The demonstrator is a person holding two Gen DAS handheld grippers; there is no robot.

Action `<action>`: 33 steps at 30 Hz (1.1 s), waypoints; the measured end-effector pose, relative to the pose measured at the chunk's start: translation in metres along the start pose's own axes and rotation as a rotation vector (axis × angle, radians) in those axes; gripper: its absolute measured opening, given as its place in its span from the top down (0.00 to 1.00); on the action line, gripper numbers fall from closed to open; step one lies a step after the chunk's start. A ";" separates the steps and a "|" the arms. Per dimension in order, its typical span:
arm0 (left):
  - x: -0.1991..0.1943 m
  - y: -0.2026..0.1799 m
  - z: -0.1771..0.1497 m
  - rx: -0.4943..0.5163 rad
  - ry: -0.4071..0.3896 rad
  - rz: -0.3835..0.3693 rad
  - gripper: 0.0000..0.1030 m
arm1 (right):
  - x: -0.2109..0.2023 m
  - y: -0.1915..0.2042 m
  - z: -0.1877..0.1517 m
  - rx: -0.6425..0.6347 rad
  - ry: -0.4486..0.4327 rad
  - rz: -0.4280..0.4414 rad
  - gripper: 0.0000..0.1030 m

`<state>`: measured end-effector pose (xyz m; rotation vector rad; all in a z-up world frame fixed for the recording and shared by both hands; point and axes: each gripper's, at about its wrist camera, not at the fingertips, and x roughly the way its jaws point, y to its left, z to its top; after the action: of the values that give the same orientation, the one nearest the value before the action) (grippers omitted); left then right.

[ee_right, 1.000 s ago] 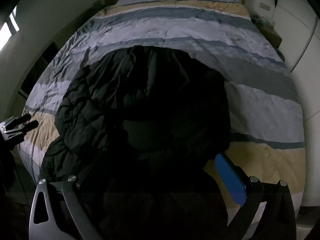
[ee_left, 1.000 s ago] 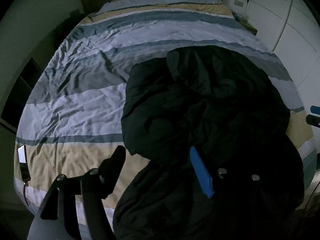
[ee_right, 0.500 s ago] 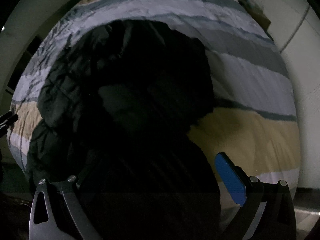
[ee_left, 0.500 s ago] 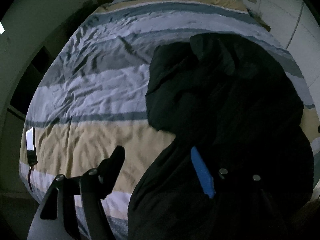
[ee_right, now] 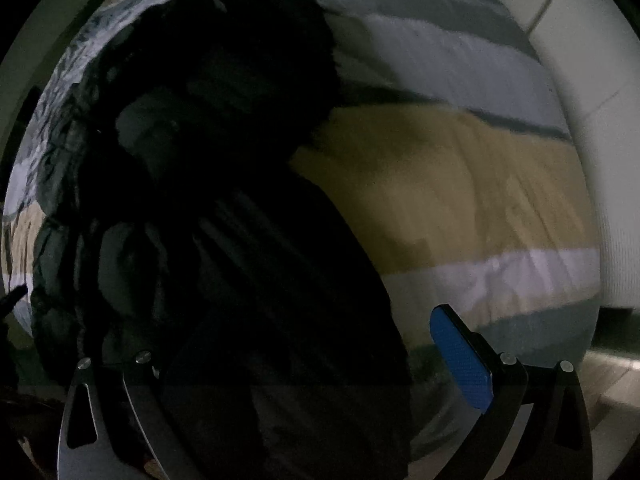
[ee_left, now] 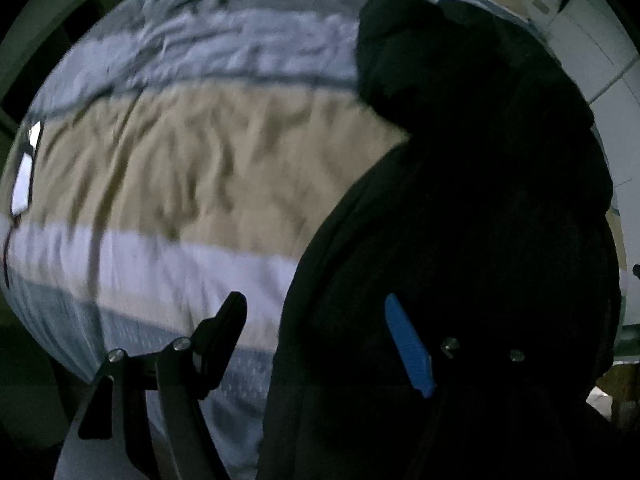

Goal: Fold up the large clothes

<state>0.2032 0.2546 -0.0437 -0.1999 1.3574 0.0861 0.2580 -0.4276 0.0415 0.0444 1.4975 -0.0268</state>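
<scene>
A large black padded jacket (ee_left: 480, 200) lies crumpled on a striped bed cover (ee_left: 200, 168), its lower part hanging over the near bed edge. My left gripper (ee_left: 316, 312) is open, its blue-padded right finger over the jacket's hem and its black left finger over the cover. In the right wrist view the jacket (ee_right: 200, 200) fills the left and middle. My right gripper (ee_right: 280, 340) is open wide, with the jacket's lower edge between its fingers; the left fingertip is lost against the dark cloth. Whether fabric touches the pads cannot be told.
The striped cover (ee_right: 460, 184) spans the bed. A white phone-like object (ee_left: 24, 176) lies at the bed's left edge. White wardrobe doors (ee_left: 600, 52) stand to the right. The floor shows at the lower right (ee_right: 612, 380).
Both grippers have dropped lower and closer to the near bed edge over the second. The jacket now fills more of both views. Both stay open.
</scene>
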 end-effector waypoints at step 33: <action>0.057 0.006 -0.070 -0.176 0.223 -0.403 0.31 | 0.096 -0.048 -0.091 0.130 0.203 0.308 0.01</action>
<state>0.1468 0.2442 -0.1135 -0.6422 1.5063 -0.1606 0.1726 -0.4700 -0.0611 0.3923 1.6755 0.1324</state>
